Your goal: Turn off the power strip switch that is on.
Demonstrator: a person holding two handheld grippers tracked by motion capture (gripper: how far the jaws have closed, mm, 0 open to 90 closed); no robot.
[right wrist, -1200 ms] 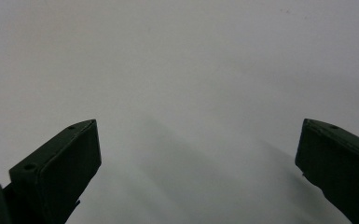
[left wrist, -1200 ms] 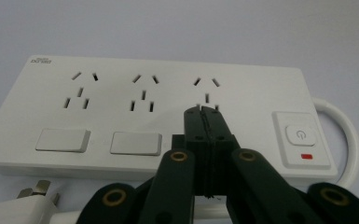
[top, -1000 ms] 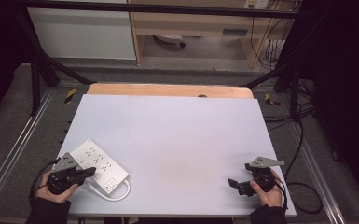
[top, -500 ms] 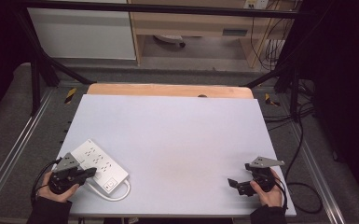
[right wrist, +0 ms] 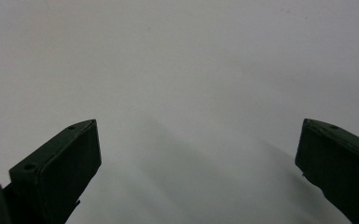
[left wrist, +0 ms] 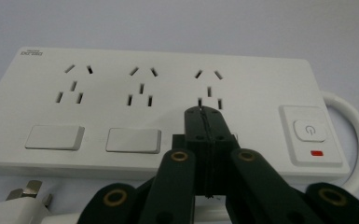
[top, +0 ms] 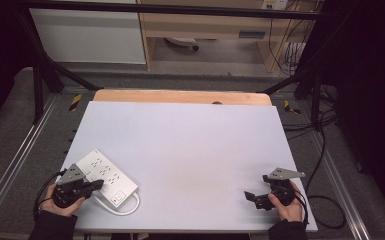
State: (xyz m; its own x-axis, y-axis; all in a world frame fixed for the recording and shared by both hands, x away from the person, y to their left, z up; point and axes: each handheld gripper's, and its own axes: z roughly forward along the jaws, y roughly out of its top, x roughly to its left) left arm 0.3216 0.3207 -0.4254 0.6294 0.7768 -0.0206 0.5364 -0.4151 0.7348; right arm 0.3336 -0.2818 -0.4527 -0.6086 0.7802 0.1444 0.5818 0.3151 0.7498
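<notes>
At about 8 o'clock on the white desk [top: 190,150] we see our left gripper [top: 96,185], held in the left hand [top: 60,202], its jaws pressed fully together with nothing between them. Their tips sit over the near edge of a white power strip [top: 107,175], which lies flat and slanted on the desk. In the left gripper view the strip [left wrist: 158,107] shows three socket groups, two blank covers, and a power button [left wrist: 310,130] with a red mark at its right end. The closed tips [left wrist: 205,114] line up just below the third socket group. A white cord [top: 127,207] loops from the strip's near end, and a white plug [left wrist: 16,205] lies at 7 o'clock in that view.

At about 4 o'clock our right gripper [top: 252,196] rests in the right hand [top: 287,205], well apart from the strip. Its jaws stand wide, empty, over bare desk [right wrist: 191,93].
</notes>
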